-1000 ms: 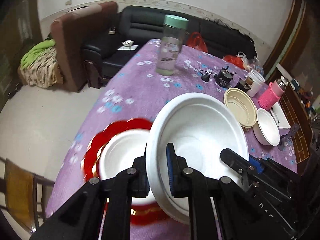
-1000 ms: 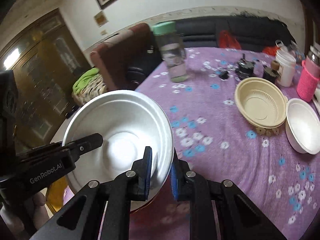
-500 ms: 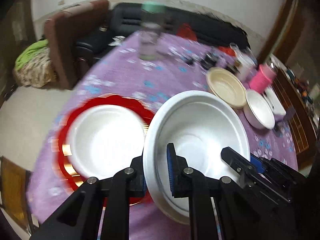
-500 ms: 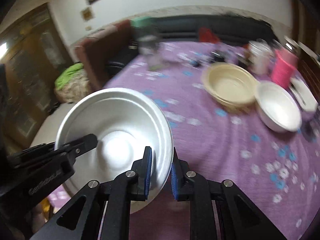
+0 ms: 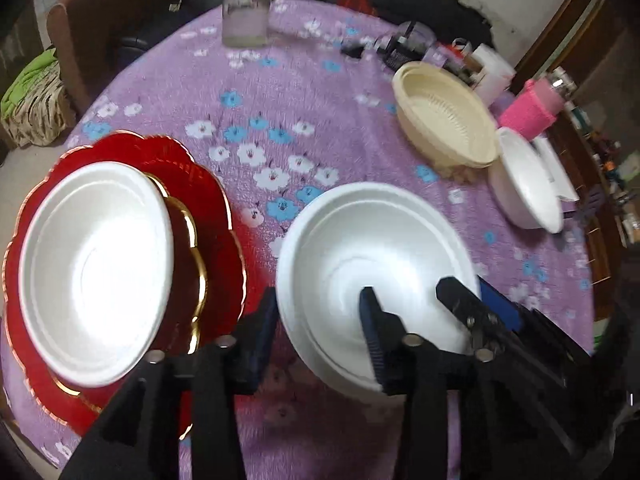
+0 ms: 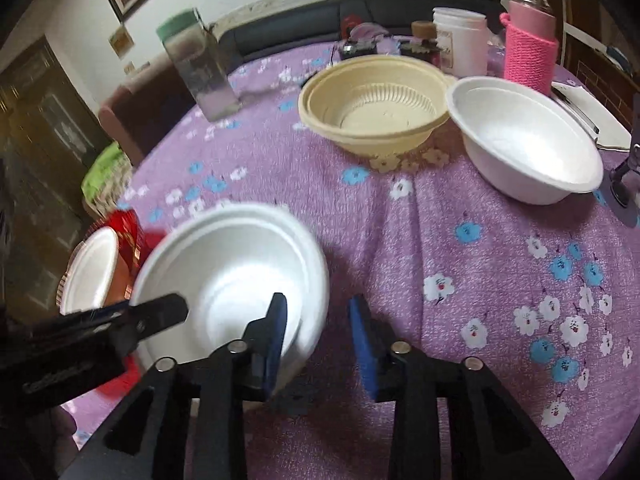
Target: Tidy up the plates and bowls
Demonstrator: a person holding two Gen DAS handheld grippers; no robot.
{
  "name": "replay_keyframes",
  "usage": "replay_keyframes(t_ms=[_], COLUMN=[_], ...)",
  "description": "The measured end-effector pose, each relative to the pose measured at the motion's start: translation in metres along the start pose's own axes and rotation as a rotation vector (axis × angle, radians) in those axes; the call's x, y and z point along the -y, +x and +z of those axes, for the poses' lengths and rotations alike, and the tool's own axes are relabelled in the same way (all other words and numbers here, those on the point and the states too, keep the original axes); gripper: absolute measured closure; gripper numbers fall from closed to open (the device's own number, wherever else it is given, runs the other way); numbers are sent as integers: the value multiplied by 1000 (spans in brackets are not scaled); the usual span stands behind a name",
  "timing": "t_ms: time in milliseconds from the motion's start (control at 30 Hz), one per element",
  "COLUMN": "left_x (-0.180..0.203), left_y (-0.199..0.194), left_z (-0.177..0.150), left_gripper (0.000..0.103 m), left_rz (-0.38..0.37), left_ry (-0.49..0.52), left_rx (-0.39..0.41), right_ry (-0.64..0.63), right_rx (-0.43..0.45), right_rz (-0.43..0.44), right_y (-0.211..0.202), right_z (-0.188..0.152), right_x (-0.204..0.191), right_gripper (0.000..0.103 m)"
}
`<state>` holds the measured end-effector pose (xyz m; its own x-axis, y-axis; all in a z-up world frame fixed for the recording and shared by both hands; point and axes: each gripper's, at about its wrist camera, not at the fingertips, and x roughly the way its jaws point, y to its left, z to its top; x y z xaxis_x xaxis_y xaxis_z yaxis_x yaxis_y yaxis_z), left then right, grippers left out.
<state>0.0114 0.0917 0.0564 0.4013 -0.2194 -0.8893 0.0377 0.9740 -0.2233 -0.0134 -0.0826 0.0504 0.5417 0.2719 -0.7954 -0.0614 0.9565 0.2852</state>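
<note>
Left wrist view: left hand-held gripper (image 5: 320, 322) points steeply down at the desk (image 5: 320, 120); jaws opening, the pads clear of the rim of the large white bowl (image 5: 372, 252) that stands between them.
Left hand-held gripper, fingers: one finger outside the bowl's left rim, the other over the bowl's inside.
Right hand-held gripper (image 5: 480, 300), from the left wrist view: reaches in from the lower right, straddling the same bowl's right rim.
Right wrist view: right hand-held gripper (image 6: 318, 330) with jaws opening; left pad inside the large white bowl (image 6: 232, 280), right pad outside it over the cloth, rim between them and not pinched.
Left hand-held gripper (image 6: 156, 312), from the right wrist view: enters from the left at the bowl's far rim.
Large white bowl, place: low over or on the purple flowered cloth (image 6: 440, 264) at the near edge of the desk; contact cannot be told; image blurred.
Red plate (image 5: 208, 208): just left of the large white bowl, scalloped with gold edge, carrying a white shallow bowl (image 5: 96, 268).
Cream bowl (image 6: 372, 104): farther back on the desk, upright.
Small white bowl (image 6: 524, 136): just right of the cream bowl, upright.
Clear jar (image 6: 200, 68): far side of the desk, green lid.
Pink-sleeved bottle (image 6: 528, 48): behind the small white bowl.
</note>
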Motion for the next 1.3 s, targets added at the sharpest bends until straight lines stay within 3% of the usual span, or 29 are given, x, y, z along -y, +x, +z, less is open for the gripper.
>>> replay_keyframes(t_ms=[233, 400, 500, 633, 833, 967, 1067, 1133, 1300], left_x=[11, 19, 27, 47, 75, 76, 72, 73, 76], left_y=[-47, -54, -50, -34, 1, 24, 42, 55, 83], left_z=[4, 34, 54, 85, 118, 140, 157, 166, 181], left_gripper=[48, 46, 46, 46, 46, 46, 59, 82, 84], left_rz=[-62, -74, -102, -118, -131, -153, -166, -170, -136], left_ry=[42, 42, 45, 75, 116, 64, 21, 17, 20], left_rx=[105, 139, 149, 157, 109, 82, 54, 20, -9], right_ry=[35, 68, 63, 83, 159, 142, 94, 56, -6], right_rx=[87, 152, 188, 192, 183, 154, 134, 108, 43], right_rz=[33, -33, -105, -132, -227, -180, -113, -84, -95], right_y=[-38, -53, -61, -61, -55, -39, -21, -4, 34], right_z=[7, 33, 59, 94, 114, 131, 151, 165, 189], right_x=[24, 59, 82, 108, 153, 155, 139, 123, 101], right_gripper=[64, 65, 65, 65, 65, 65, 65, 65, 65])
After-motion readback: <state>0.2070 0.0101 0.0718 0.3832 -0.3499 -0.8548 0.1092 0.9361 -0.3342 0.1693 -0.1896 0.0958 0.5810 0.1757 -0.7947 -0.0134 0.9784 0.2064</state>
